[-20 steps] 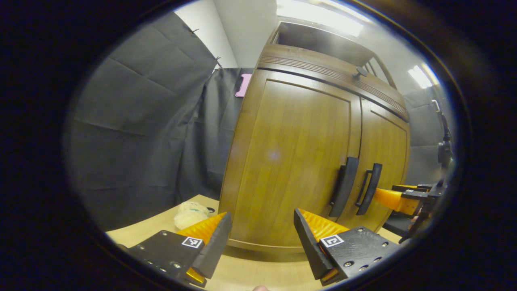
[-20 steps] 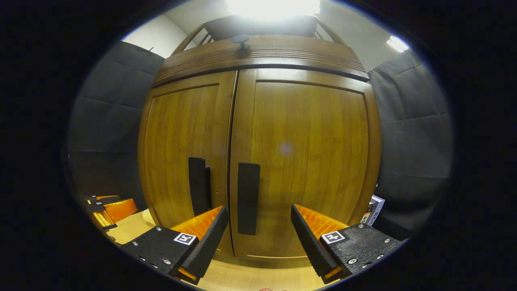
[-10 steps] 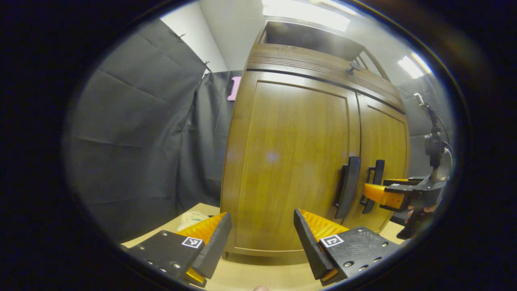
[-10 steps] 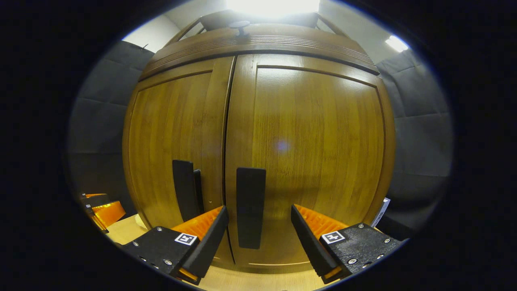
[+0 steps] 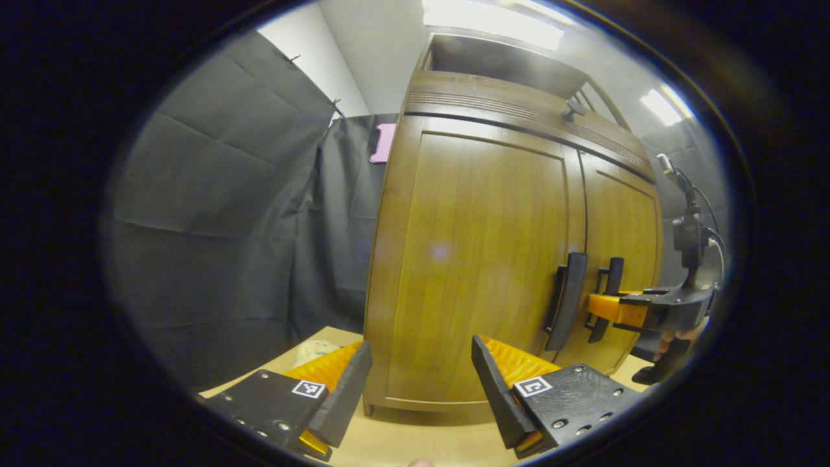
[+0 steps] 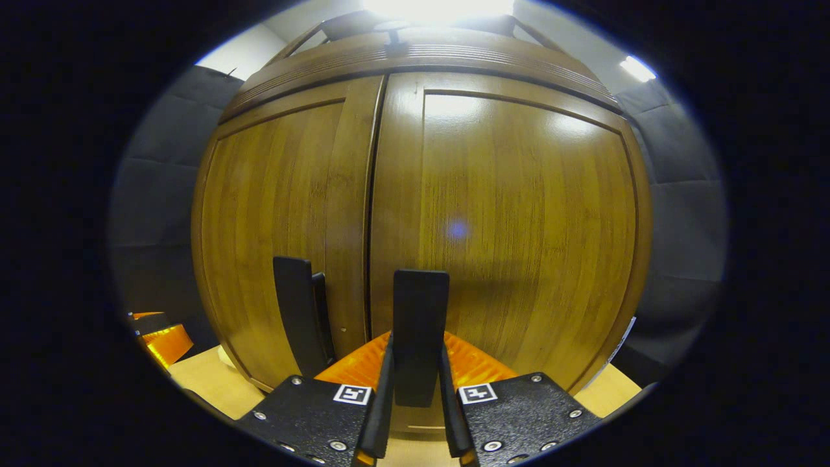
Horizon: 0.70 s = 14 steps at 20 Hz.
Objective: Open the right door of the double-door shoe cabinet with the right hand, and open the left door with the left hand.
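A brown wooden double-door shoe cabinet stands on a light wood table, both doors closed. In the right gripper view, my right gripper has closed its two fingers on the black handle of the right door. The left door's black handle stands just left of it. In the left gripper view, my left gripper is open in front of the left door, apart from it and left of the left handle. The right gripper shows there at the right handle.
The cabinet stands on a light wood tabletop. A pale soft object lies on the table left of the cabinet. A small box sits at the cabinet's right side. A hand holds the right gripper.
My right gripper has moved in and shut on the right door's handle. My left gripper has barely shifted and stays open.
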Tool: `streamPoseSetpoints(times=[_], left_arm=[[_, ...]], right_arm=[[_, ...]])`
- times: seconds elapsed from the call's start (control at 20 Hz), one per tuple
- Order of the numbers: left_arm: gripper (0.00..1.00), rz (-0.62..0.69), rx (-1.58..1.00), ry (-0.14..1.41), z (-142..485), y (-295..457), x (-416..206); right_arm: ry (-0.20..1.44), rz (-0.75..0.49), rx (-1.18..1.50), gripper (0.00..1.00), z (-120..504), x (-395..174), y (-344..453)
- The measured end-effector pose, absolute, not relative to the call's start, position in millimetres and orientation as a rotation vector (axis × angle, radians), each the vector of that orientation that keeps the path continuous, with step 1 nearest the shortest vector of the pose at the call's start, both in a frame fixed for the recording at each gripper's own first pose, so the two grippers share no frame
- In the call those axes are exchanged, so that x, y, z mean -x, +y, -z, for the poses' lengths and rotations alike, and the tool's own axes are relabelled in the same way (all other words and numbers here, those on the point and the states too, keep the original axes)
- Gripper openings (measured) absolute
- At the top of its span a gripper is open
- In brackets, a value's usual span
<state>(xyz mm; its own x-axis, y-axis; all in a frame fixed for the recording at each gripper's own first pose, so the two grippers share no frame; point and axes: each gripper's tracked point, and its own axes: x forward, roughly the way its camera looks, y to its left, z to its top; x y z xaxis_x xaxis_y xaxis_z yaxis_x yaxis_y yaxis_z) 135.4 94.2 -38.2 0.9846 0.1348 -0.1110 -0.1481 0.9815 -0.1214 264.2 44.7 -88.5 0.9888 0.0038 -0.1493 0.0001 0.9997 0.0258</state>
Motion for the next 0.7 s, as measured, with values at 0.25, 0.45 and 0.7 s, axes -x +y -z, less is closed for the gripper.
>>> streamPoseSetpoints(times=[0.25, 0.45, 0.7], left_arm=[[0.83, -0.128, 0.145, 0.101, 40.7, 93.6, -134.5], [0.83, -0.123, 0.158, 0.104, 40.7, 90.2, -134.3], [0.83, -0.128, 0.16, 0.084, 26.8, 89.0, -134.6]], right_arm=[[0.134, -0.055, -0.027, 0.19, 86.7, -256.9, 45.0], [0.121, -0.096, -0.042, 0.2, 85.0, -242.5, 45.4], [0.099, -0.135, -0.055, 0.2, 82.7, -218.2, 42.0]])
